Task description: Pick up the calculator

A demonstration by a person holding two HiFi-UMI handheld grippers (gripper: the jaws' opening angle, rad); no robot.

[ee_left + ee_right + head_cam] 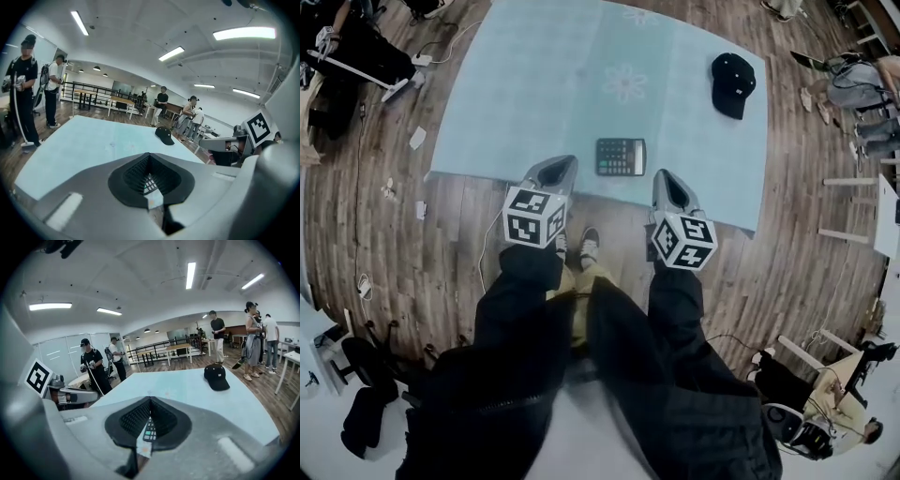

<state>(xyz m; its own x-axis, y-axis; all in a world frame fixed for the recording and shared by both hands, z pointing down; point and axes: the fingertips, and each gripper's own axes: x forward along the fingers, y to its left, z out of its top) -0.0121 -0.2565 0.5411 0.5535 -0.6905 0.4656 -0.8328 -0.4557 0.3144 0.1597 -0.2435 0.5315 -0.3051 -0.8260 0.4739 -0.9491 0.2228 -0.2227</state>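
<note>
Head view: calculator (621, 157) lies flat on the blue mat (534, 84) near the mat's near edge, long axis crosswise. Left claw (561, 164) and right claw (666, 178) flank it at that edge; right looks slightly nearer.

Left gripper view: claw together, empty, keys glimpsed through the slit.

Right gripper view: claw together, empty, calculator ahead and below. Only the head view shows its outline.
</note>
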